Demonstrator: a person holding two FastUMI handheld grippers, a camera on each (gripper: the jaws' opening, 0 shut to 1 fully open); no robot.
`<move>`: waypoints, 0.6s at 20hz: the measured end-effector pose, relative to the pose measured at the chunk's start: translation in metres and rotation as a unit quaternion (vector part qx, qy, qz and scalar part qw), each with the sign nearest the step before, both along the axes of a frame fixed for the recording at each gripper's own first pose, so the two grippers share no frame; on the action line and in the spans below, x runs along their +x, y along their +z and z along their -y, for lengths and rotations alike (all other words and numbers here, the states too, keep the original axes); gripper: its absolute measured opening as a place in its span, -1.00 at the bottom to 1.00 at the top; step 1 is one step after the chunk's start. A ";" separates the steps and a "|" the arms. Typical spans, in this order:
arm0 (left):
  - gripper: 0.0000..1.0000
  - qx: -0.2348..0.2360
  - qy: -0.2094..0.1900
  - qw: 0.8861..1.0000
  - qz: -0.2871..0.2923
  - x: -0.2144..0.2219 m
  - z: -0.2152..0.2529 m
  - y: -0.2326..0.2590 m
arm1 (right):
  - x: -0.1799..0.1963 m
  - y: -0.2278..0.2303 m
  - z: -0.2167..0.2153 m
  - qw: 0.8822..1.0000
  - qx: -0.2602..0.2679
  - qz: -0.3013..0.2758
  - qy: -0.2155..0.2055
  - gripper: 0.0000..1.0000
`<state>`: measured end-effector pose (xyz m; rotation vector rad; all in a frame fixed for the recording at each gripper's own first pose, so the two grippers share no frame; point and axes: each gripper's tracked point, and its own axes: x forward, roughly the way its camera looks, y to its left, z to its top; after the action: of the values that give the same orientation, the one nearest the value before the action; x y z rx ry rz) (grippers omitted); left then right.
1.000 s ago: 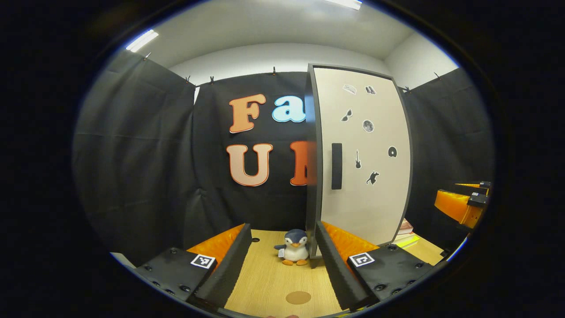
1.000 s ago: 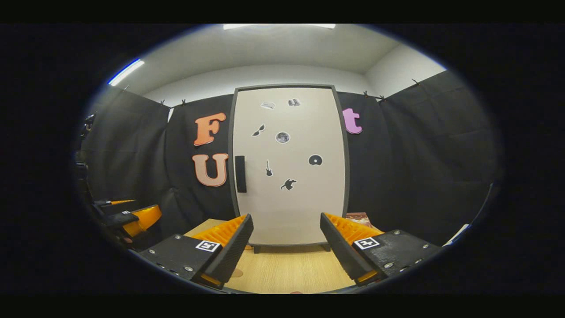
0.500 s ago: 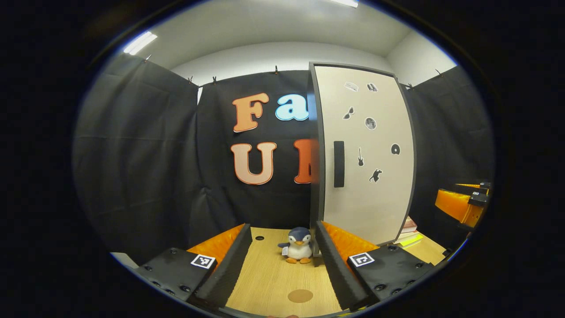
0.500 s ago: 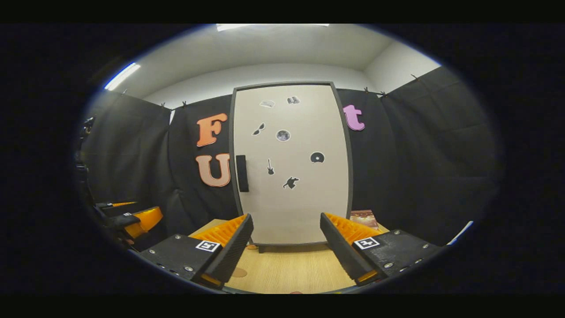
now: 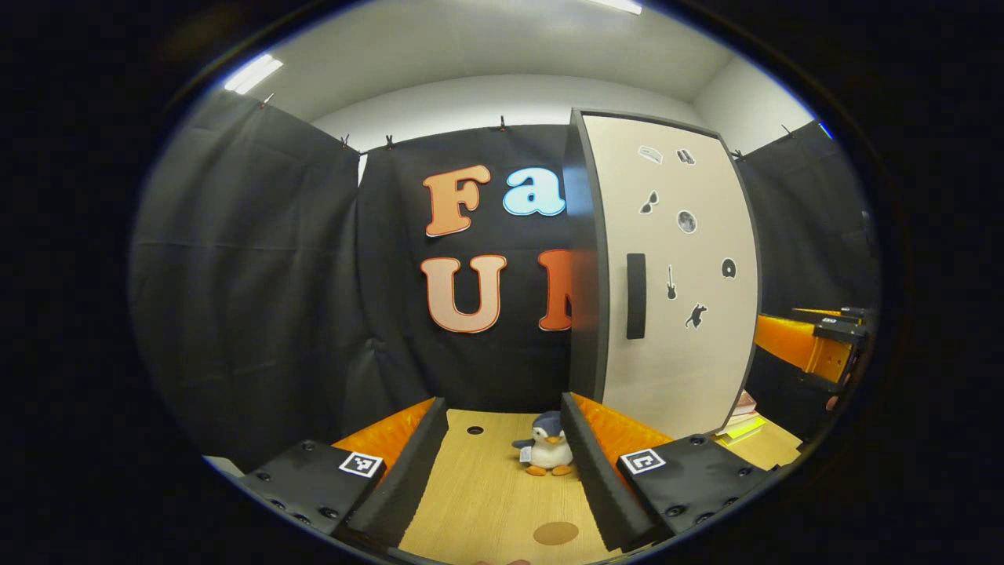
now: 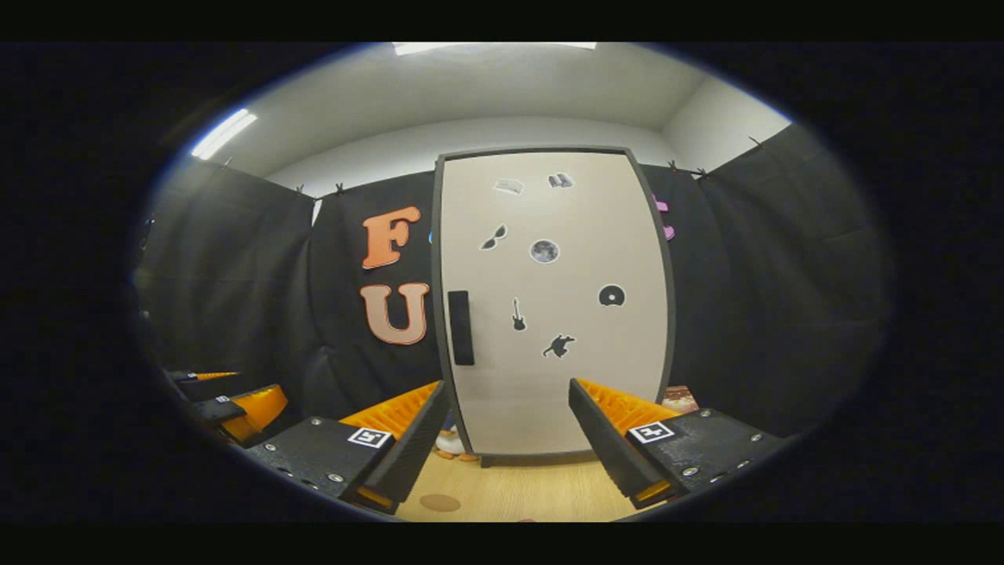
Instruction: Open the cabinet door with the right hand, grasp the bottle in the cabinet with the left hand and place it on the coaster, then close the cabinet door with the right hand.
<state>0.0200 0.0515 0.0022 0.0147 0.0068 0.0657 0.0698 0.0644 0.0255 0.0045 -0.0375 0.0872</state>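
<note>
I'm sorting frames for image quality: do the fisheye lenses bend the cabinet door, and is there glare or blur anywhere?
In the left gripper view the cabinet door bows outward at its right edge, sharp, while the cabinet's dark left side looks smeared; a ceiling light is blown out. In the right gripper view the door bulges on both sides, the picture is softer, and a ceiling light glares.

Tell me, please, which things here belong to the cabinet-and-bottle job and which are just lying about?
Job:
cabinet door, shut
door handle
coaster on the table
left gripper, open
right gripper, open

Lying about:
toy penguin
books beside the cabinet
</note>
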 end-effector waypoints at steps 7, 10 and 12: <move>0.90 -0.015 -0.006 1.000 -0.012 0.015 -0.031 -0.015 | 0.071 0.021 -0.046 1.000 -0.010 0.010 0.010 0.89; 0.89 -0.014 -0.001 1.000 -0.013 0.022 -0.048 -0.020 | 0.107 0.023 -0.057 1.000 -0.010 0.012 0.004 0.91; 0.89 -0.014 0.002 1.000 -0.016 0.026 -0.058 -0.022 | 0.129 0.020 -0.062 1.000 -0.005 0.005 0.002 0.91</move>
<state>0.0459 0.1097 -0.0201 -0.0114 0.0388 0.0694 0.1989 0.1266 0.0456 -0.0059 -0.0463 0.0921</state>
